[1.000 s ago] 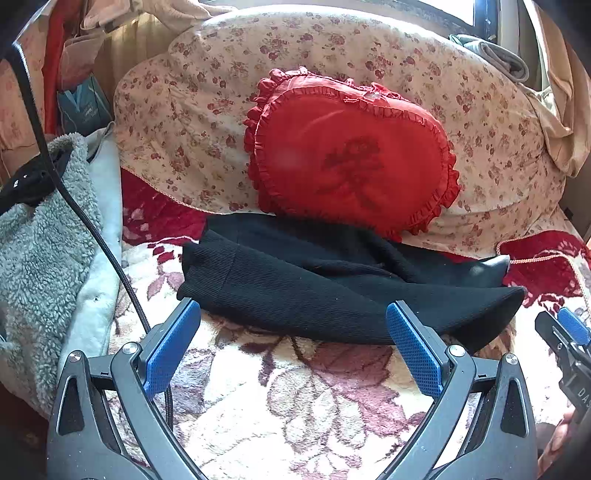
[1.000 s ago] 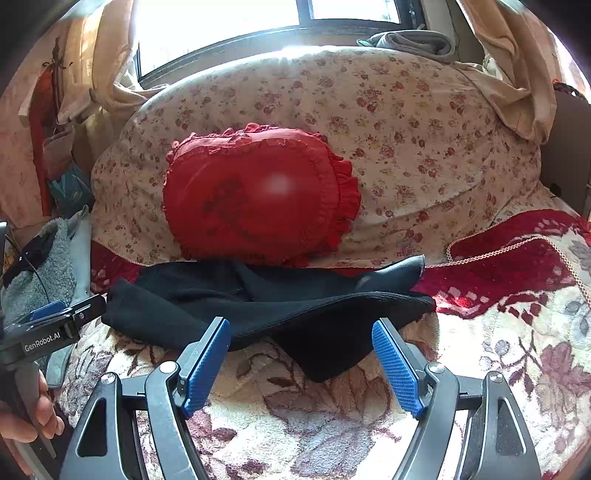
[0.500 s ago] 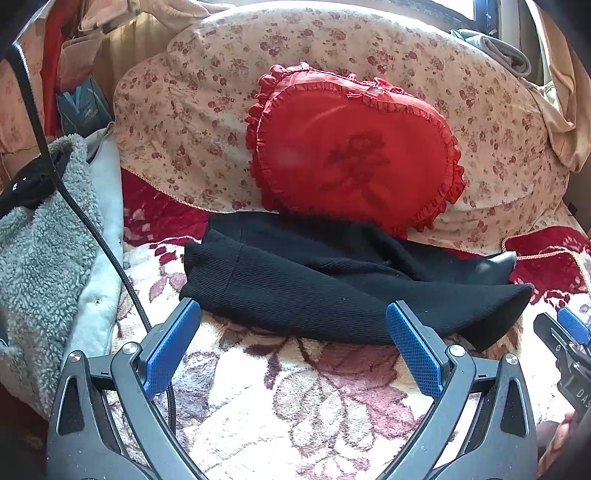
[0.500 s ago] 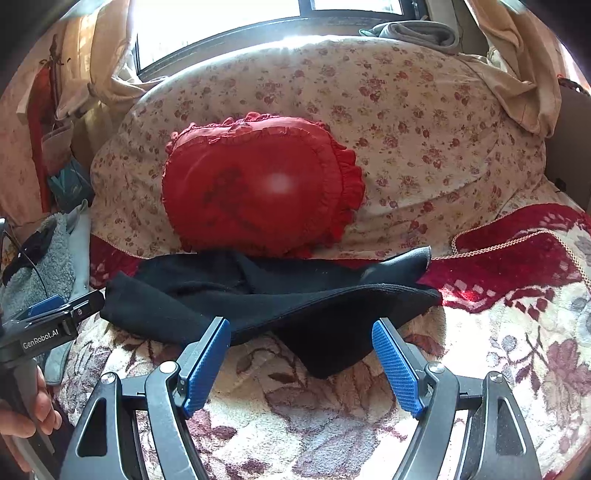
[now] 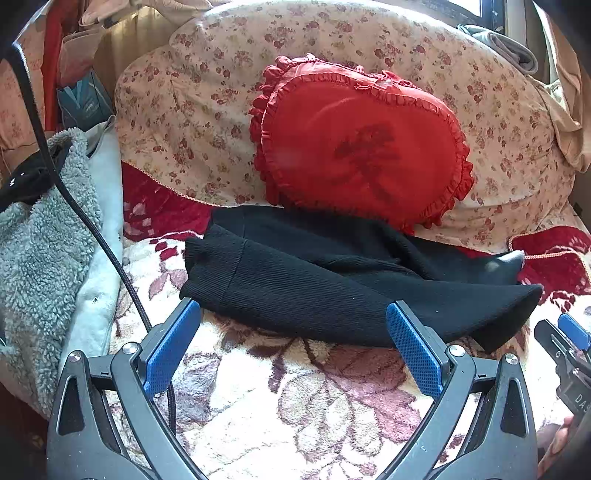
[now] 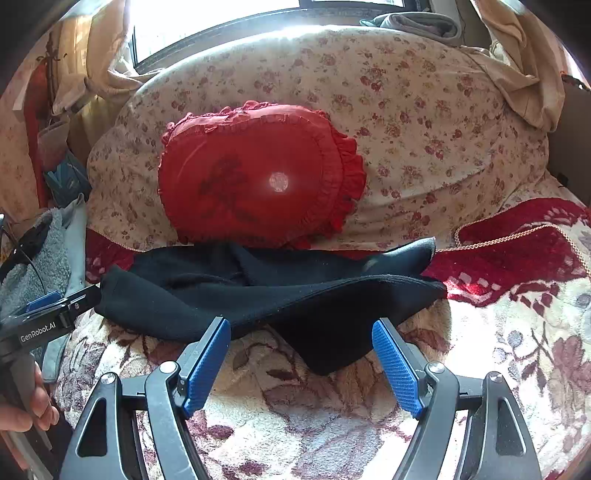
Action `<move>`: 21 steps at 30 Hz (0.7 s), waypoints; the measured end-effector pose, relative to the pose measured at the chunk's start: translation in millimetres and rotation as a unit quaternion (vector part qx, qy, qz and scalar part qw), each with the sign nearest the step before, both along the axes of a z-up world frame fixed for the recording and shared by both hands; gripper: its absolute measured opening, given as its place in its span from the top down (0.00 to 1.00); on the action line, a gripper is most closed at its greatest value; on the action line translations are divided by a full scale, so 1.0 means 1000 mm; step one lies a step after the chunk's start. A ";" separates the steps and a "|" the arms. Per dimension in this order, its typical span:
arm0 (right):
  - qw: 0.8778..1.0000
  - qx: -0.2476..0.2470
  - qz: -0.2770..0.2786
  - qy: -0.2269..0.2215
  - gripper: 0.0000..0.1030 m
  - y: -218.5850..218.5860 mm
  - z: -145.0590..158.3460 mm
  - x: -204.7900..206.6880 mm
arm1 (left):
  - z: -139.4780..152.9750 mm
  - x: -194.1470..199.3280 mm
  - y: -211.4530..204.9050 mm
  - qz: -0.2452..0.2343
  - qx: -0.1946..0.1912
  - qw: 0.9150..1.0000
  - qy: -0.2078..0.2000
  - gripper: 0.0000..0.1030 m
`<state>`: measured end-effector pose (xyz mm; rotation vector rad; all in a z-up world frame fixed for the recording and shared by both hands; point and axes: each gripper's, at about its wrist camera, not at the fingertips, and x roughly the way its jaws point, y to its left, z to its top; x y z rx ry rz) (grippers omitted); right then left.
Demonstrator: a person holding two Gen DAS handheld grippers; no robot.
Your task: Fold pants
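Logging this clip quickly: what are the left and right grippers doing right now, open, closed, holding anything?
Left gripper: open, holding nothing, short of the black pants.
Right gripper: open, holding nothing, just short of the pants.

Bright daylight pours in from the window at the top of the right wrist view, where the glass looks all white. A small round glare spot sits on the red pillow. The black pants look very dark (their folds are hard to see). Both pictures bend at the edges, with black corners.
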<state>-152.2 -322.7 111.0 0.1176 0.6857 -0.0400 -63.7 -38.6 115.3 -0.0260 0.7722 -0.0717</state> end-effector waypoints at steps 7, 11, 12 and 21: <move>1.000 -0.006 -0.004 0.025 0.24 -0.001 -0.006 0.003 | -0.005 0.005 0.003 0.003 0.000 1.000 0.012 0.02; 1.000 -0.001 -0.008 0.028 0.24 -0.004 -0.009 0.004 | -0.010 0.007 0.016 0.014 -0.007 1.000 0.022 0.02; 1.000 0.001 -0.010 0.029 0.24 -0.006 -0.010 0.003 | -0.013 0.008 0.023 0.022 -0.009 0.999 0.027 0.02; 0.997 0.060 -0.031 0.037 0.24 -0.031 -0.027 0.006 | -0.033 0.015 0.066 0.073 -0.073 0.993 0.063 0.02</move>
